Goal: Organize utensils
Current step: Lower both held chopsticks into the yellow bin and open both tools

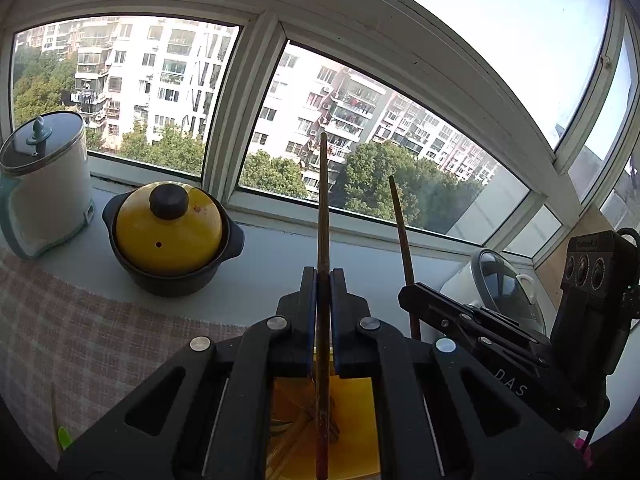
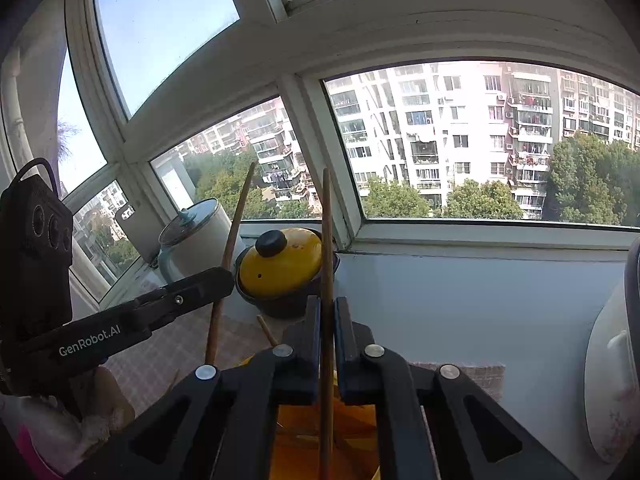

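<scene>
The left claw is clamped tight on a dark brown chopstick, which stands nearly upright between its pads and pokes up in front of the window. The right claw is pinched just as narrow on a lighter wooden chopstick, also upright. Each claw shows in the other's camera, gripping its stick: the right one sits to the right in the left wrist view, the left one to the left in the right wrist view. Both sticks run down into a see-through yellow holder directly below the claws, where more chopsticks lie crossed; whether their lower ends touch its bottom cannot be told. Behind, on the pale windowsill, a black pot with a yellow lid stands beside a white lidded canister. A white kettle stands further right. A checked cloth covers the tabletop near the pot. Part of a person's hand shows behind the left claw
</scene>
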The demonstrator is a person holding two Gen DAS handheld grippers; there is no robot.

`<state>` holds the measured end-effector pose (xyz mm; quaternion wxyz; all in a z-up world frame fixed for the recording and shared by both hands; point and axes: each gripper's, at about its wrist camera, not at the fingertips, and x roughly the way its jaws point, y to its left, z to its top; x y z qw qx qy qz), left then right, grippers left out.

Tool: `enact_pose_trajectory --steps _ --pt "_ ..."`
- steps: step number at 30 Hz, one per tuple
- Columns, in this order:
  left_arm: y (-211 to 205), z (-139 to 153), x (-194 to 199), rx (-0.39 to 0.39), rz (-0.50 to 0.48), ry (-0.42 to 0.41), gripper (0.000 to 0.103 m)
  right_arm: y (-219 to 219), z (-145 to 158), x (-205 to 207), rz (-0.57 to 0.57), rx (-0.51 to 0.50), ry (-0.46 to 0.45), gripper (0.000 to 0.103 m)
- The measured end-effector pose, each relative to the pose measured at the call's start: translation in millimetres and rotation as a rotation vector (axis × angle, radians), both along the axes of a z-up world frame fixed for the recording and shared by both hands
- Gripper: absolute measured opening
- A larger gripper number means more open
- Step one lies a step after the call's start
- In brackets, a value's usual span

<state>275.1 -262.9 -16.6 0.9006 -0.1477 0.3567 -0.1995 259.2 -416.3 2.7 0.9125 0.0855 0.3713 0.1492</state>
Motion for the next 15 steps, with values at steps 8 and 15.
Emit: enact_pose_trajectory --steps 8,15 --pt "-2 -3 4 0.002 -0.003 0.004 0.004 1 -8 2 -0.009 -0.002 0.006 0.004" --pt "-2 -7 4 -0.002 -0.001 0.010 0.004 -1 -16 0 -0.003 0.004 0.024 0.004"
